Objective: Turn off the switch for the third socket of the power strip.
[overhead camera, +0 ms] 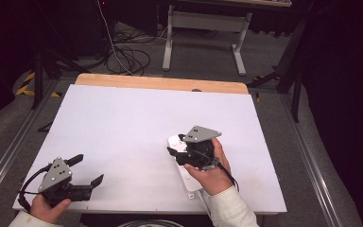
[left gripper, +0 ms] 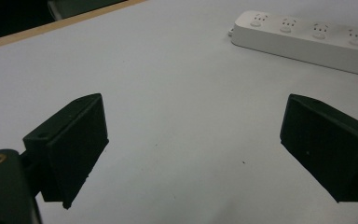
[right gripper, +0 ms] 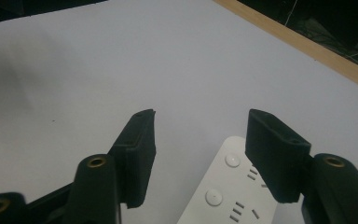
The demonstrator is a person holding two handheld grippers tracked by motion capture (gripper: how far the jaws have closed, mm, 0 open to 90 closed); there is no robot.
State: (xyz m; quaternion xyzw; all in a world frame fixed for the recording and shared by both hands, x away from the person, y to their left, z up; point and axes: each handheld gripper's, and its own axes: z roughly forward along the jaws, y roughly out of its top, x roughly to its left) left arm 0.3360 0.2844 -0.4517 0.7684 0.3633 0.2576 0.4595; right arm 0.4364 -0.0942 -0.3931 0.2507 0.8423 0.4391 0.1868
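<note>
**Right tongs spread over the power strip, left tongs idle**

My right tongs (overhead camera: 176, 147) hover over the far end of the white power strip (overhead camera: 187, 177), which lies on the white surface (overhead camera: 123, 123) towards my right, running from near the front edge away from me. In the high view my right hand (overhead camera: 212, 170) covers much of the strip's middle, and the grey plate of the tongs sits above it. In the right gripper view the jaws stand apart with nothing pressed between them: the rounded end of the strip (right gripper: 228, 186), with two round buttons and rows of socket slots, lies below and between them, nearer the right-hand jaw. I cannot tell from these views whether that jaw touches the strip's casing.

My left tongs (overhead camera: 89, 171) are low at the near left corner of the surface, well apart from the strip, held in my left hand (overhead camera: 49, 208). Their jaws are wide apart and grip nothing; in the left gripper view only bare white surface lies between them, and the power strip (left gripper: 307, 39) shows farther off at the upper right, its four socket groups in a row.

A strip of bare wood (overhead camera: 160, 83) runs along the far edge of the surface
</note>
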